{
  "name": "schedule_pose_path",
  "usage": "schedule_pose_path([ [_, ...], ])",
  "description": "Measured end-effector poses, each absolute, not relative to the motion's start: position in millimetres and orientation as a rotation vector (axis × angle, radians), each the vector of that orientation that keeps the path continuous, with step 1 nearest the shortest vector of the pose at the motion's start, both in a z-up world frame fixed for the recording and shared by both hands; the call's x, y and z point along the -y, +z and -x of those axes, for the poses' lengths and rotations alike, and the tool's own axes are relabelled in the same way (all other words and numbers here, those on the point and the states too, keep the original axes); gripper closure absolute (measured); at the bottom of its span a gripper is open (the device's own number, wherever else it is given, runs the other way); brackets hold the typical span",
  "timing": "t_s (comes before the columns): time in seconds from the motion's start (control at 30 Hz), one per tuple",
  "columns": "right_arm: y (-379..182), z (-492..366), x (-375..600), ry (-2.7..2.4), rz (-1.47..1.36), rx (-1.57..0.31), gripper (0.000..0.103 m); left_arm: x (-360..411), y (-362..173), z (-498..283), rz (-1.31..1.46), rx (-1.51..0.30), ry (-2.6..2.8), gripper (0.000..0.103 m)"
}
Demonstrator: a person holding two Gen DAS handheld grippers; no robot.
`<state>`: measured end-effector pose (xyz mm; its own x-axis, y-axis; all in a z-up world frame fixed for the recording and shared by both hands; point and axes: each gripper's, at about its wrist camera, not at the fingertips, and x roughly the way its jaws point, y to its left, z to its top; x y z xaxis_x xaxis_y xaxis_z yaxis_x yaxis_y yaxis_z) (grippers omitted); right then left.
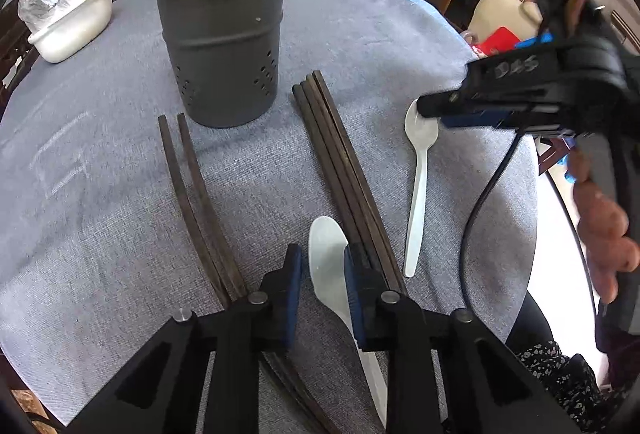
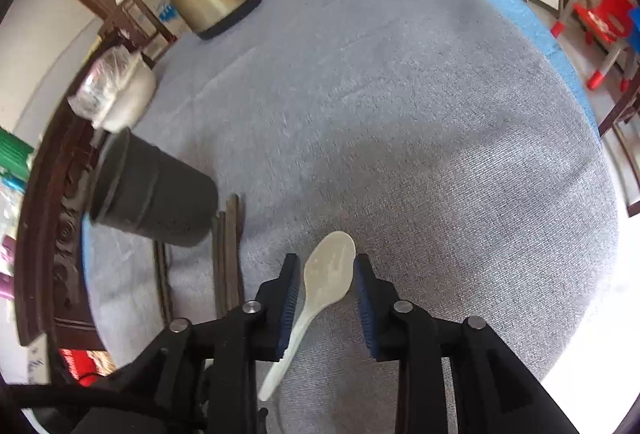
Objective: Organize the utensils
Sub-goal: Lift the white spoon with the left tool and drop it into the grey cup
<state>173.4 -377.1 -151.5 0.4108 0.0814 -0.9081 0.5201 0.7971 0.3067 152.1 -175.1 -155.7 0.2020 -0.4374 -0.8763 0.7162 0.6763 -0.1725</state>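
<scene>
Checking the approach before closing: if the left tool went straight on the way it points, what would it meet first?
Most likely the white spoon lying between its open fingers on the grey cloth; depth is unclear.

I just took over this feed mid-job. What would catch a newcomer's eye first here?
Each pair of tongs straddles a white plastic spoon lying on the grey tablecloth: the left tongs over the nearer spoon, the right tongs over the farther spoon. Behind them stands the grey metal utensil holder, with dark chopsticks laid flat on either side of its base.
</scene>
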Motion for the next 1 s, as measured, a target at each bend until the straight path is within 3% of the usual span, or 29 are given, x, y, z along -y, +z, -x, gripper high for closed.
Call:
schedule_pose_path([
  [0.3,-163,-190,355,-0.362,-0.475,-1.157,0.071,170,-154,-149,-0.298,-1.107,-0.813,0.081],
  [0.4,-162,-193,343,-0.372,-0.384,-1.135,0.081,172,-156,-151,-0.286,-1.100,-0.812,0.081],
  [0.47,-163,-191,340,-0.366,-0.355,-1.114,0.088,173,-157,-152,-0.283,-1.097,-0.808,0.095],
  [0.63,-159,-178,346,-0.318,-0.374,-1.059,0.096,171,-153,-149,-0.279,-1.059,-0.803,0.098],
  [1.0,-109,-159,353,-0.170,-0.468,-0.801,0.098,150,-105,-157,-0.179,-0.936,-0.744,0.098],
])
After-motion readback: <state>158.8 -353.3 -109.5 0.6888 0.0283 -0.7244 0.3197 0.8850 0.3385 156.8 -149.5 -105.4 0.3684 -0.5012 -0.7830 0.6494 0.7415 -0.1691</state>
